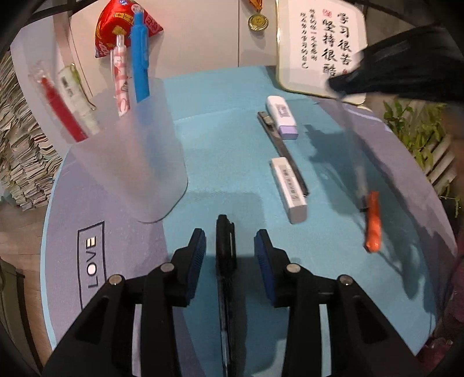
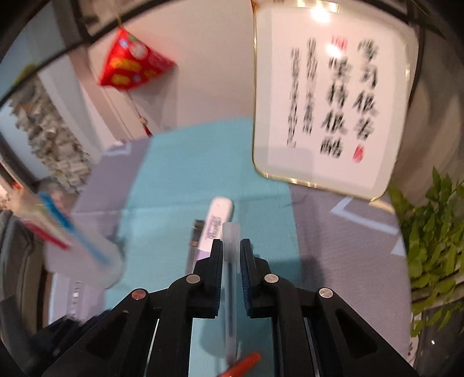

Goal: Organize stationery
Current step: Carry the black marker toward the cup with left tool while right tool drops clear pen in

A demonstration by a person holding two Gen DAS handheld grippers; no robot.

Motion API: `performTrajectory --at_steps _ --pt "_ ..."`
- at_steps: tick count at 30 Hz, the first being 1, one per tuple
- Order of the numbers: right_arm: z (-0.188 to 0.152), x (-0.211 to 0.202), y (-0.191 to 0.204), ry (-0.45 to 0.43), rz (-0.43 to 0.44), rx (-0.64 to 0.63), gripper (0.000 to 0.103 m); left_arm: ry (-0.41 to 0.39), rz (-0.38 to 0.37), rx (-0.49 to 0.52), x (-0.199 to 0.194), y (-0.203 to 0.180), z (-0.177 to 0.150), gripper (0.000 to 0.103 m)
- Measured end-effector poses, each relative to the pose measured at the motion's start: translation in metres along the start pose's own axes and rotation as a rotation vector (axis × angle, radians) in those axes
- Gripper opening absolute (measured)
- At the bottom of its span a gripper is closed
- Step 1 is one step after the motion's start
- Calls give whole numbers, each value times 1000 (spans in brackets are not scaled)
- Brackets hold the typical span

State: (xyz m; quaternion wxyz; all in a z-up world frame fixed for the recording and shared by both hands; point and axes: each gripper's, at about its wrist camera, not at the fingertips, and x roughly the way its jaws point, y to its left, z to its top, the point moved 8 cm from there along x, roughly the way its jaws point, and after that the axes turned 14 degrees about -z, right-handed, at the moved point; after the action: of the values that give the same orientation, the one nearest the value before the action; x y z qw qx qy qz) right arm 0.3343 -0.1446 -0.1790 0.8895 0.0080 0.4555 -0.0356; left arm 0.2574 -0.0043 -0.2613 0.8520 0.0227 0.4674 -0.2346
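Note:
My left gripper (image 1: 229, 242) is open low over the mat, its jaws on either side of a black pen (image 1: 225, 249) lying there, not touching it. A frosted pen cup (image 1: 130, 145) at the left holds a blue pen (image 1: 139, 58), a pink pen (image 1: 121, 78) and a red pen (image 1: 59, 107). My right gripper (image 2: 231, 249) is shut on a clear pen with an orange cap (image 2: 231, 290), held in the air. It shows blurred in the left wrist view (image 1: 372, 221). Two white erasers (image 1: 282, 116) (image 1: 288, 188) and a dark pen (image 1: 282, 150) lie on the mat.
A framed calligraphy board (image 1: 320, 49) stands at the back right. A green plant (image 2: 435, 246) is at the right edge. A red ornament (image 1: 116, 26) and a medal (image 1: 258, 21) hang on the back wall. The blue mat (image 1: 220, 116) covers a round table.

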Motion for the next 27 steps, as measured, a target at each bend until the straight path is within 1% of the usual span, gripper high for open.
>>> performTrajectory --at_steps 1,3,4,6,8,12,17,19,23,27 --pt "1 -9 -2 -21 6 -1 13 8 -2 -2 3 1 0 33" --pt "4 -26 -1 -62 22 -2 13 -2 -20 -12 2 1 1 15" --pt "5 -35 -1 -83 33 -1 13 6 -25 -19 1 2 0 12" --pt "8 -50 2 -118 57 -3 13 4 -31 -45 -6 3 -3 12" --pt "10 -59 9 -142 74 -12 13 -18 -28 -54 -16 4 -4 12" --pt "9 -81 22 -188 108 -51 13 -90 -19 -56 -49 2 -2 12" --pt "11 -96 47 -232 141 -95 13 -181 -20 -100 -89 12 -3 12" --pt "15 -101 62 -247 161 -117 13 -214 -12 -127 -102 19 -6 12" --pt "26 -109 97 -280 200 -149 13 -250 -8 -170 -117 27 -13 12" --pt "43 -124 141 -359 248 -199 13 -274 15 -185 -125 34 -15 12"
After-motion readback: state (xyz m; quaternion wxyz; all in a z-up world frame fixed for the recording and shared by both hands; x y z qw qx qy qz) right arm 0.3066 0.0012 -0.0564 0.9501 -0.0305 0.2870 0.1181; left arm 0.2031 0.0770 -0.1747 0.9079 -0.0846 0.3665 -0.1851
